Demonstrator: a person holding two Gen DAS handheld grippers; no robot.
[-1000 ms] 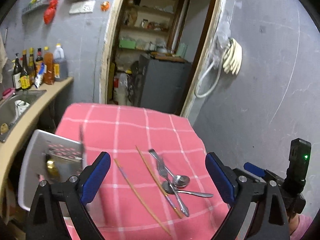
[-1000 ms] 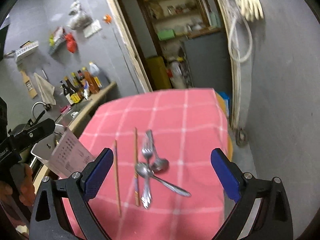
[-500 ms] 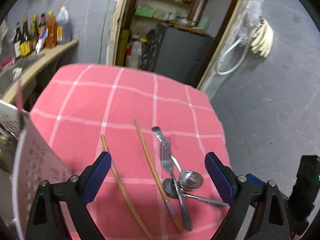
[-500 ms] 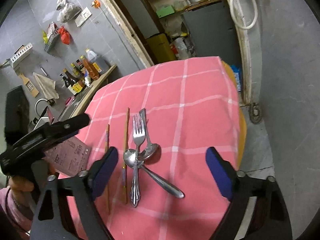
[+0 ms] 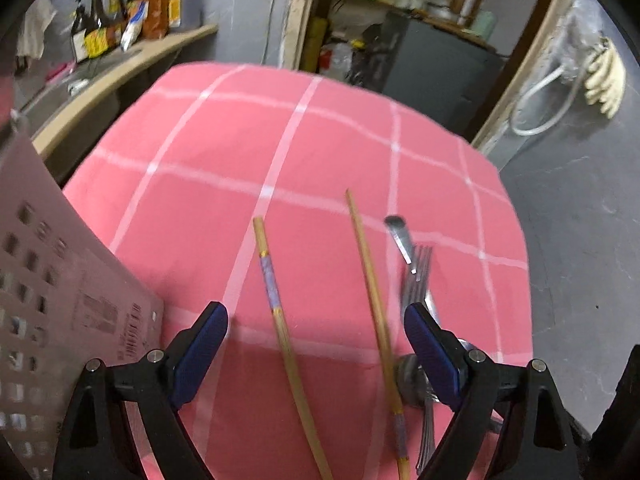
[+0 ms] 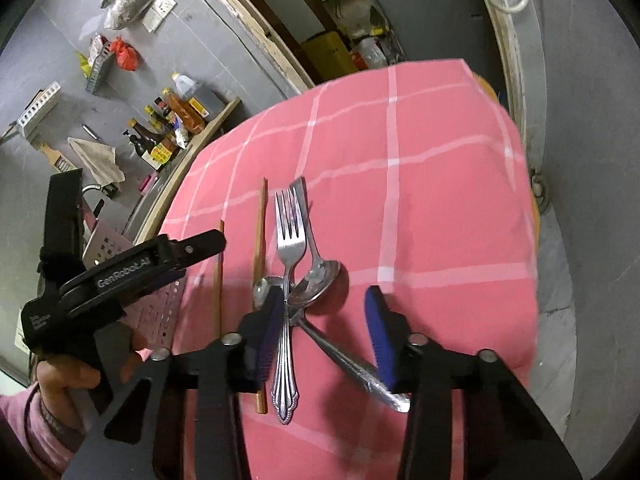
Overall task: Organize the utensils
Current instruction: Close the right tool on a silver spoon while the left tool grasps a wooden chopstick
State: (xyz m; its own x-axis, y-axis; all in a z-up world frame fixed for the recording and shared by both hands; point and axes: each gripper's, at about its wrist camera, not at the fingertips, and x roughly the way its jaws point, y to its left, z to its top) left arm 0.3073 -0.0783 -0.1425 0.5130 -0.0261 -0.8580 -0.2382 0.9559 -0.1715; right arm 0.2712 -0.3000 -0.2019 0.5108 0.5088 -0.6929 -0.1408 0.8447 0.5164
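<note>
Closing in on the crossed cutlery, the right gripper (image 6: 326,322) has just been narrowing its fingers (image 6: 378,330), and they now straddle the spot where the fork (image 6: 289,264) and two spoons (image 6: 318,276) overlap on the pink checked cloth of the bench (image 6: 440,184). The blue pads stand on either side of the handles; the left-hand pad looks to be right against the fork's handle, but the other is still clear of the metal, so nothing is gripped yet. The left gripper (image 5: 316,344) hovers low with its fingers (image 5: 200,344) spread wide and both chopsticks (image 5: 276,308) lying between them, untouched on the cloth. A perforated metal holder (image 5: 60,320) stands at the bench's left edge, just beside the left gripper; it is probably where the utensils belong.

The step in hand looks like the first pick: singling one piece out of the heap. Because the fork lies across the spoons, the next move calls for closing squarely on a single handle, then lifting steadily so the neighbours are not dragged along. The chopsticks are thin and flat on soft fabric, so the left fingers would need to come right down to the cloth before pinching.
</note>
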